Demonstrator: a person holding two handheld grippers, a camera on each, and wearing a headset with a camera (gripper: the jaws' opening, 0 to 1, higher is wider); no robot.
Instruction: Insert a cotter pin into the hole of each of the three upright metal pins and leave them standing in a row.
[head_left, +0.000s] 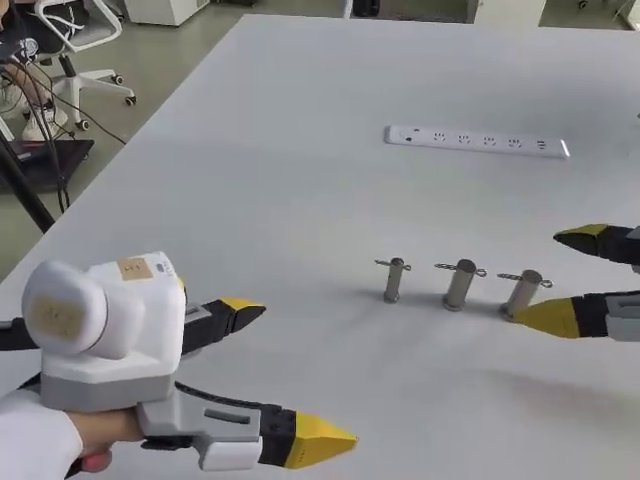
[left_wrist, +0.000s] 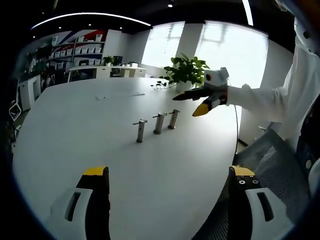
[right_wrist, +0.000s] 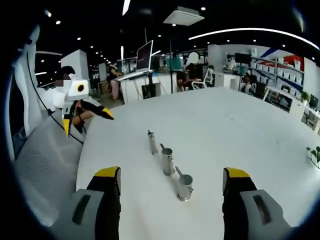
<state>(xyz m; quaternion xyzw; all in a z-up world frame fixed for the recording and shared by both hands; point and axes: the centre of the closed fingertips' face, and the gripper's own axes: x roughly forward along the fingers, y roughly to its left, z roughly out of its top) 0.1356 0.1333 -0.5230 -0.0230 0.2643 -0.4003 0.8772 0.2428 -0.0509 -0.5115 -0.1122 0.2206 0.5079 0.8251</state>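
My left gripper (head_left: 305, 372) sits in the lower left of the head view, its yellow-tipped jaws spread wide with nothing between them. My right gripper (head_left: 540, 275) comes in from the right edge, jaws likewise apart and empty. The three short upright grey metal pins (head_left: 460, 285) stand in a row at centre right on the white tabletop (head_left: 300, 180). Each has a thin wire cotter pin (head_left: 460, 269) through the hole near its top, so I judge the job as good as finished. The danger is my right gripper: its lower jaw tip is just beside the rightmost pin (head_left: 522, 293). A careless swing on pulling away could tip it, and since the pins stand near one another, it might knock its neighbour or shake a cotter pin loose.
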